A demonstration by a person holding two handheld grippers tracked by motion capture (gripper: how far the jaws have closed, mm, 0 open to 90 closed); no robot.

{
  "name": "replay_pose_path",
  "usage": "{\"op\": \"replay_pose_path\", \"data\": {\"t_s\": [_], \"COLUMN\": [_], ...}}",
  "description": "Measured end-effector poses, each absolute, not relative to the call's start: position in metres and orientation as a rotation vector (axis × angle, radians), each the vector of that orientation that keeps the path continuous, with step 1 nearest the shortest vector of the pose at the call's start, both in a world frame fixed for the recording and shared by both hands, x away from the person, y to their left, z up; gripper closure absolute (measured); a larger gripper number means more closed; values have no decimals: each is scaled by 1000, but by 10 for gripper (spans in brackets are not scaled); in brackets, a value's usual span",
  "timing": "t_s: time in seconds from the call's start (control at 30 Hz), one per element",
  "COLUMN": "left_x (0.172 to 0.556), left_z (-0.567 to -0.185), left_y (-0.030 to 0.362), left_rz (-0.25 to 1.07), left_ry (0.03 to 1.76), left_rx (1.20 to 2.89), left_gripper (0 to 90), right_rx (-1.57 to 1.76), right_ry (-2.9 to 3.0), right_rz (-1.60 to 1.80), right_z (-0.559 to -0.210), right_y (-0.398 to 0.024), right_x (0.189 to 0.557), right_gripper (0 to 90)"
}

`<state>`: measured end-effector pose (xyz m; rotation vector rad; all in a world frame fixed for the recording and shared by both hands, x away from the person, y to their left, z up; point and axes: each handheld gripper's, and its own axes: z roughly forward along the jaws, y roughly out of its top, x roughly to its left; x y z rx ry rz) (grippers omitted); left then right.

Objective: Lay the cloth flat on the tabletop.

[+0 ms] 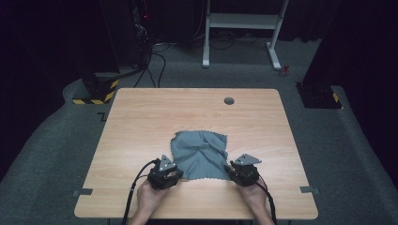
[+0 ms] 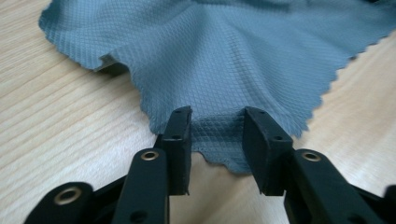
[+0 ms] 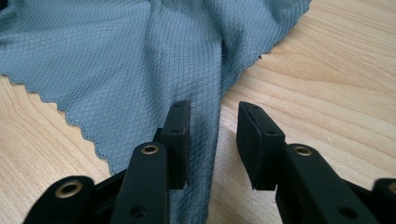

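Grey-blue cloth (image 1: 200, 153) lies rumpled near the tabletop's (image 1: 141, 117) front edge, a near corner between each gripper's parted, unclamped fingers, left (image 2: 215, 135) and right (image 3: 212, 140); the next move seems to be pinching both.

A wooden table (image 1: 141, 122) with a grommet hole (image 1: 229, 101) stands before a white frame (image 1: 241, 21).
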<state>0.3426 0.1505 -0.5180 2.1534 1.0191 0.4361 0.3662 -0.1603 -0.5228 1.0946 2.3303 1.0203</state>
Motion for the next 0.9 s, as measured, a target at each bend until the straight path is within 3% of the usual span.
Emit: {"op": "replay_pose_path", "data": {"t_s": [0.27,0.7,0.8,0.9], "left_x": [342,319,316,316], "left_z": [-512,-506,-506,-506], "left_y": [146,170,171,176], "left_rz": [433,362,373,366], "left_ry": [979,986,989,1002], "left_rx": [2246,2314,2318,2312], "left_gripper": [890,892,892,888], "right_rx": [1128,1102,1109,1101], "right_ry": [2325,2345,2364,2398], "right_rz": [1020,1030,1064,1103], "right_z": [-523,-523,-523,-522], "right_y": [-161,-162,-165,-170], "right_x": [367,366,363,358], "right_gripper": [598,582,641,774]}}
